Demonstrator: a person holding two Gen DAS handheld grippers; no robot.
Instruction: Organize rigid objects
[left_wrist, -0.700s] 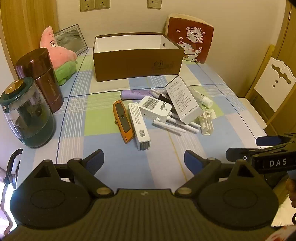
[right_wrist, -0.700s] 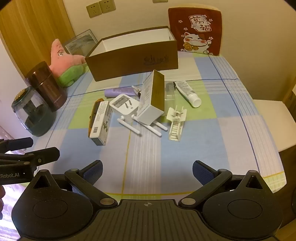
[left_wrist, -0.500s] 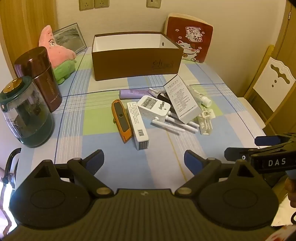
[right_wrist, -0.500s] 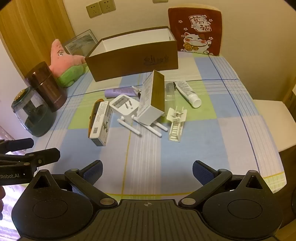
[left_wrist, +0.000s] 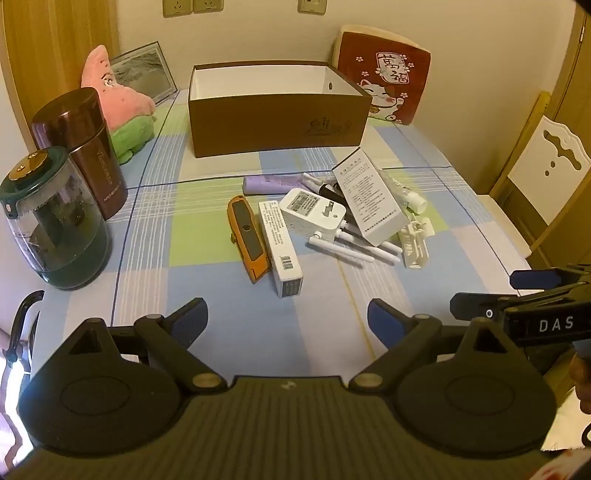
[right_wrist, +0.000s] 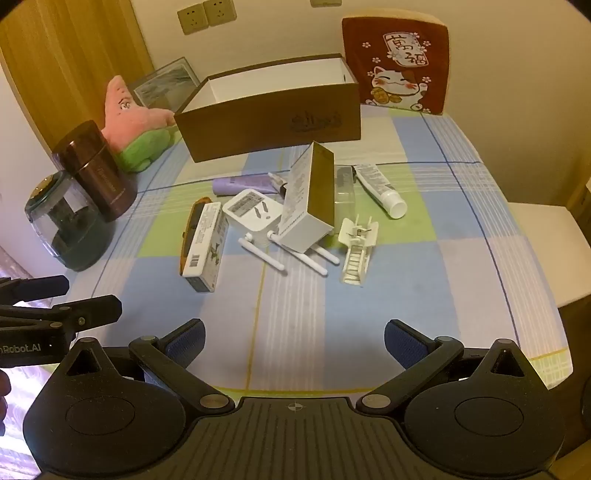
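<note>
Nothing on the table had shifted since a moment earlier; my left gripper (left_wrist: 286, 317) and right gripper (right_wrist: 293, 338) hung spread and empty over its near edge, the brown box (left_wrist: 277, 122) unfilled

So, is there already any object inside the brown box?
No, the brown box shows only bare white inner walls, and every loose item lies on the tablecloth in front.

Orange utility knife (right_wrist: 190, 225) mostly hidden behind long white box (right_wrist: 205, 245); box print unreadable.
</note>
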